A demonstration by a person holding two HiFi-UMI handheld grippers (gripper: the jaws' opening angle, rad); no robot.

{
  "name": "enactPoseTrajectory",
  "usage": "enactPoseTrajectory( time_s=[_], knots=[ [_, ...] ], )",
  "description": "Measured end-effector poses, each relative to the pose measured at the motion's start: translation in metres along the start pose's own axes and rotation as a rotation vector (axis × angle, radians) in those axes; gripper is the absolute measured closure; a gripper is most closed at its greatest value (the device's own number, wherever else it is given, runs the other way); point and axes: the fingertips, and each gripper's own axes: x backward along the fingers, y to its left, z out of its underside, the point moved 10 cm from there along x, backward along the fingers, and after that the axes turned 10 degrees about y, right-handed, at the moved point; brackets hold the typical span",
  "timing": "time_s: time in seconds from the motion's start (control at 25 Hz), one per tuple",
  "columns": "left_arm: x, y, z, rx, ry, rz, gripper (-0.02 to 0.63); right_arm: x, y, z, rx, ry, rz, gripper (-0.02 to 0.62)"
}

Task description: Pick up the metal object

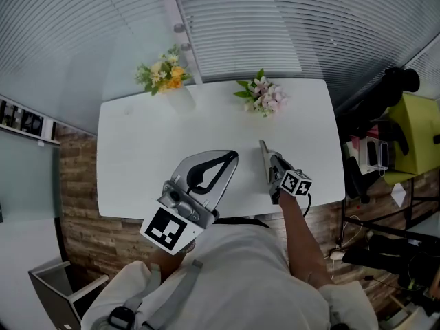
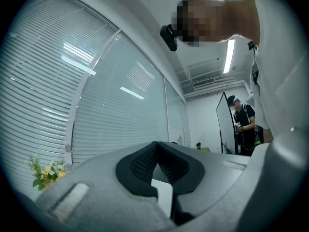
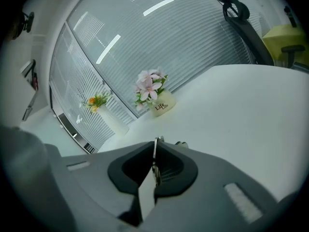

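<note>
Right gripper (image 3: 154, 164) clenched on the thin metal strip (image 3: 155, 146), pinched edge-on, probably so the flat piece cannot slip. Strip sits between the jaws and pokes out past their tips, over the white table (image 1: 137, 150) near its front edge; lifted or still resting, cannot tell. Left gripper (image 1: 231, 158) closed, empty, parked alongside.

Metal object (image 3: 157, 140) is sitting between the right gripper's (image 3: 155, 147) jaws, poking out ahead. On the table (image 1: 137, 150), a flower pot (image 1: 265, 96) is standing farther ahead, another (image 1: 163, 73) sitting off left. The left gripper (image 1: 232, 157) is hanging alongside, leftward.
</note>
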Motion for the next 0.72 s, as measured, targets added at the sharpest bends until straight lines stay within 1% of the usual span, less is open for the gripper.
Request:
enactPoseTrajectory(
  time_s=[0.24,0.44,0.6,0.72],
  knots=[
    [0.001,-0.003,-0.001,-0.005,-0.002,0.004,0.601,0.010,0.005,-0.003,0.031,-0.011,0.013,0.583],
    [-0.001,-0.006,-0.001,-0.005,-0.001,0.012,0.601,0.020,0.013,-0.010,0.090,-0.021,0.025,0.583],
    [-0.002,-0.009,-0.001,-0.009,-0.001,0.018,0.601,0.028,0.017,-0.013,0.148,-0.020,0.056,0.583],
    [-0.004,-0.010,-0.003,-0.008,-0.005,0.023,0.601,0.035,0.020,-0.017,0.171,-0.028,0.071,0.583]
  ],
)
